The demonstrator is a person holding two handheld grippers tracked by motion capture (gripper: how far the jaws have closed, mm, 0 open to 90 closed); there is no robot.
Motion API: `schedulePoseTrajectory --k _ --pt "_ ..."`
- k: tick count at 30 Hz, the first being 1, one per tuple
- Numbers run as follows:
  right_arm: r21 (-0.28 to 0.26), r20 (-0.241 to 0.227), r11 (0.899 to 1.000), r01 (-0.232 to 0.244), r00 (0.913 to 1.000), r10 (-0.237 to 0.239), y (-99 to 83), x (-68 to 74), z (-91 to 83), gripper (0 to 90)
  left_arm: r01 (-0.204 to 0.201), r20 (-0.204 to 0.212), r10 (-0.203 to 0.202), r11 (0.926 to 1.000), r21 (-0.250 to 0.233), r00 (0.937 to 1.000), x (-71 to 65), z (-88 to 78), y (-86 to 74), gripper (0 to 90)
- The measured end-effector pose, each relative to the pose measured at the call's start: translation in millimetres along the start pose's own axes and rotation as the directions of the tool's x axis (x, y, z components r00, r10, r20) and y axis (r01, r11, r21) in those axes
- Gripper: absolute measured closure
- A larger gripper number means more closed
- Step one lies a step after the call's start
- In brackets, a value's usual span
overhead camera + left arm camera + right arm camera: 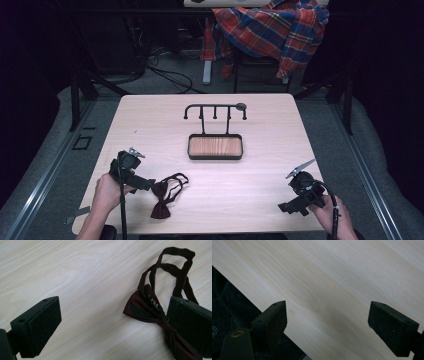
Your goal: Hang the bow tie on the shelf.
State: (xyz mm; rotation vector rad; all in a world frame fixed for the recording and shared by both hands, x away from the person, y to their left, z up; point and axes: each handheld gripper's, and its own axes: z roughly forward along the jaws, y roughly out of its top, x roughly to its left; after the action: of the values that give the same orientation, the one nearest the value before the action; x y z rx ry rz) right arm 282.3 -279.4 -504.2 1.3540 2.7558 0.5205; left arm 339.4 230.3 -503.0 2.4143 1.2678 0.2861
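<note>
1. Landmark: the hook stand (pixel 215 132), a black wire rack with a wood-lined tray, sitting mid-counter (pixel 265 195). Everything below is placed relative to it.
2. The bow tie (pixel 161 202) lies flat on the counter, well to the near-left of the stand, close to the counter's near edge. It's dark maroon, with the strap (pixel 176 181) looped out on the stand side of the bow.
3. Your left gripper (pixel 142 184) is just left of the bow tie. In the left gripper view its fingers (pixel 43 325) are spread wide with nothing between them; one finger overlaps the bow's knot in frame, but I can't tell if it touches.
4. Your right gripper (pixel 287 206) is near-right of the stand, well apart from the bow tie. Fingers (pixel 272 321) are wide apart over bare counter at its near edge, holding nothing.
5. Handling, my read: the bow tie is light, soft fabric, not fragile. It'll flop and fold, and the strap will dangle and may snag on the rack.
6. Where to grab: the centre knot (pixel 166 323) looks like the thickest, firmest spot and should give a stable pinch. Grab the strap loop instead if you mean to hang it on a hook.
7. Risk: thin cloth flat on a smooth counter is hard to get fingers under, so come in low and close on the raised knot.
</note>
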Motion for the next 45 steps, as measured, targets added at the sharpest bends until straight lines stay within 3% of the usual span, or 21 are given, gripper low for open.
schedulePoseTrajectory --k 12,21,23,28,34,45 --pt "0.011 0.012 1.000 0.000 0.9999 -0.001 0.8 0.8 1.1 15.4 0.008 0.033 -0.007 0.9989 -0.046 0.9994 1.7 0.4 5.0 0.0" --pt "0.014 0.011 1.000 -0.001 0.9999 0.001 1.3 0.5 1.4 15.4 0.010 0.044 -0.008 0.9988 -0.048 0.9990 3.9 6.4 8.8 0.0" --pt "0.012 0.014 1.000 0.003 0.9999 -0.004 2.2 1.3 2.5 15.4 -0.003 0.037 0.003 0.9999 -0.012 0.9993 1.6 10.5 11.1 0.0" --pt "0.025 0.006 0.999 0.025 0.9997 -0.025 5.0 5.3 4.5 15.5 -0.028 0.047 0.029 0.9995 -0.013 0.9985 -2.1 14.2 14.0 0.0" --pt "0.017 0.010 1.000 0.010 0.9999 -0.010 4.1 3.6 4.1 15.4 -0.051 0.061 0.050 0.9986 0.016 0.9969 -9.3 21.3 18.7 0.0" --pt "0.019 0.004 1.000 0.015 0.9999 -0.015 4.3 4.2 5.2 15.5 -0.118 0.062 0.118 0.9930 -0.011 0.9911 -30.3 30.1 33.1 0.1"
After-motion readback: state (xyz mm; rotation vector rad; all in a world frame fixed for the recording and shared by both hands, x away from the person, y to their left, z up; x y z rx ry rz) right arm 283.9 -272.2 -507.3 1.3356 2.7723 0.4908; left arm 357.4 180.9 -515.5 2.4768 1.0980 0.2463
